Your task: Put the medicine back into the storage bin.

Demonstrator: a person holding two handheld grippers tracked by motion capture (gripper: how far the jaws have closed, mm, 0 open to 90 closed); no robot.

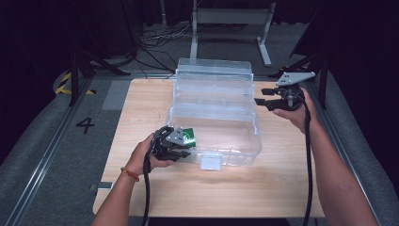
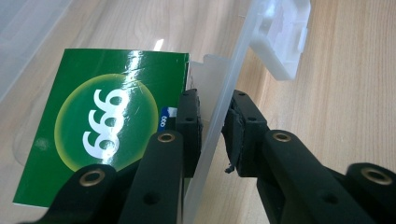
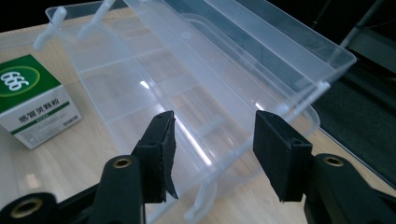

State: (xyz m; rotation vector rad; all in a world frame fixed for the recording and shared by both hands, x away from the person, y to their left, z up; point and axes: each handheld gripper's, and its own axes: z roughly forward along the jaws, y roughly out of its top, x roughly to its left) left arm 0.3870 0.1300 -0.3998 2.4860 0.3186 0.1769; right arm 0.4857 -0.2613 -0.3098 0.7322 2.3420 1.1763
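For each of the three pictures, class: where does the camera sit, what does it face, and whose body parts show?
High view: above the table, looking forward and down; both forearms, left gripper, right gripper.
Left gripper view: along its jaws, clamped on the clear plastic box wall.
Right gripper view: open jaws facing the box's trays.
Shared: green medicine carton.

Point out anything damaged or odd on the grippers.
In the left gripper view, the left gripper clamps the clear box's front wall, and the right-hand pad looks frayed, with a loose shred hanging at its lower edge. Nothing else stands out.
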